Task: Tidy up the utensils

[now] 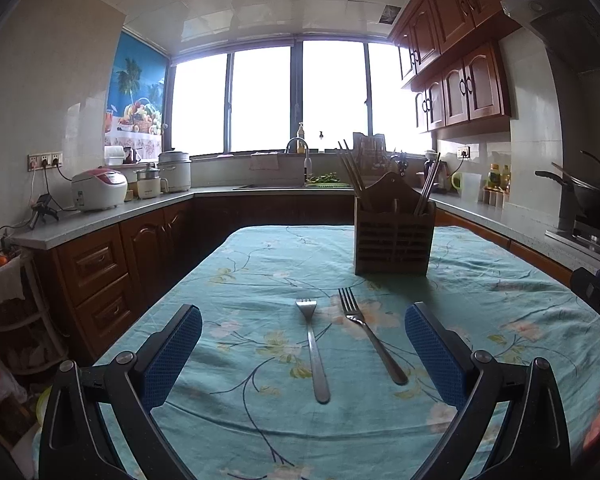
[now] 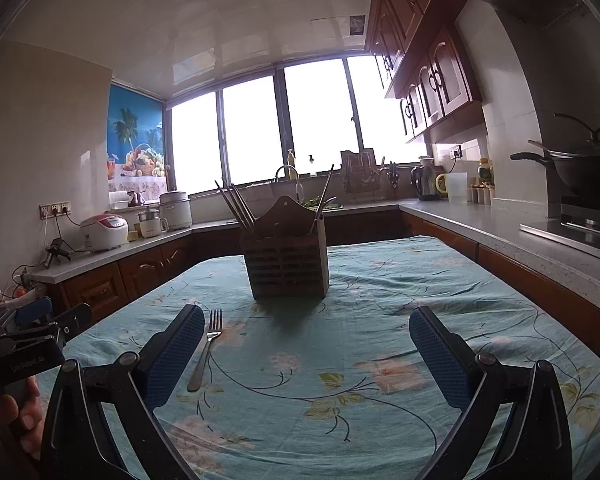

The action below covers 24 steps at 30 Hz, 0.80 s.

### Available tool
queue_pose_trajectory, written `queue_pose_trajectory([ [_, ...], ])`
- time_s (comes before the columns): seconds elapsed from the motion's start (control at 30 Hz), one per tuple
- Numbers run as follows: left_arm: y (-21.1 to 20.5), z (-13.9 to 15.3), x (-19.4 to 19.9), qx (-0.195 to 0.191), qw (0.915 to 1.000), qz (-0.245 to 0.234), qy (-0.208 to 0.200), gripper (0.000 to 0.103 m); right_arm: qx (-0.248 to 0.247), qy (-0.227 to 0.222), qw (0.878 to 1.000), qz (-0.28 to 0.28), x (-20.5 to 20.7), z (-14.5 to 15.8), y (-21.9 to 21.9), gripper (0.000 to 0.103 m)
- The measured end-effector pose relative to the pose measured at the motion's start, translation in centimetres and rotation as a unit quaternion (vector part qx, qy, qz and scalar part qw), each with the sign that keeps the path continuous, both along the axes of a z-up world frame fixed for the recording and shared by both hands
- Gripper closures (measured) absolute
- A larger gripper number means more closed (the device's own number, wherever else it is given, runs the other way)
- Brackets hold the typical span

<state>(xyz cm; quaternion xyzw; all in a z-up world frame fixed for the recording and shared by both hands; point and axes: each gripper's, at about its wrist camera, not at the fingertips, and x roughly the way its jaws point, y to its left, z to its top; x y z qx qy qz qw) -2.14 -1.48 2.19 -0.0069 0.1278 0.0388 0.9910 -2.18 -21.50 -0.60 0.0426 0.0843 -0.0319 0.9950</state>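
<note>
Two forks lie flat on the cloth-covered counter (image 1: 260, 420), both on the near side of the wooden utensil holder (image 1: 394, 240), tines toward it and handles toward the cameras. The left fork (image 1: 313, 354) lies straight; the right fork (image 1: 370, 334) lies just beside it, angled so its handle swings away to the right. Neither touches the holder.

The holder stands upright and already carries chopsticks (image 1: 350, 172) in its left compartment and more sticks in its right one. So part of the sorting looks done, while both forks are yet to go in; the job seems to be at an early or middle stage.

The left claw (image 1: 303, 356) is spread wide with nothing gripped; both forks lie between its blue pads but below them, untouched. The right claw (image 2: 307, 358) is likewise wide apart and empty, facing the holder, with the right fork lying just beside its left pad.

Nothing on the cloth blocks the way from the forks to the holder. The leaning chopsticks crowd the holder's openings somewhat, which could hinder dropping a fork in. Rice cookers, a sink and a wok sit well behind the holder on the kitchen worktops, out of the way.
</note>
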Motion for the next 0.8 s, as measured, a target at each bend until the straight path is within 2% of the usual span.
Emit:
queue_pose_trajectory([
  [0.33, 0.3, -0.8, -0.4, 0.003, 1.0000, 0.003, 0.004, 0.001, 0.002, 0.004, 1.000, -0.002, -0.6, -0.4, 0.1, 0.000],
  [0.8, -0.2, -0.4, -0.2, 0.007, 0.9996, 0.000, 0.027, 0.001, 0.012, 0.012, 1.000, -0.014, -0.7, -1.2, -0.4, 0.000],
])
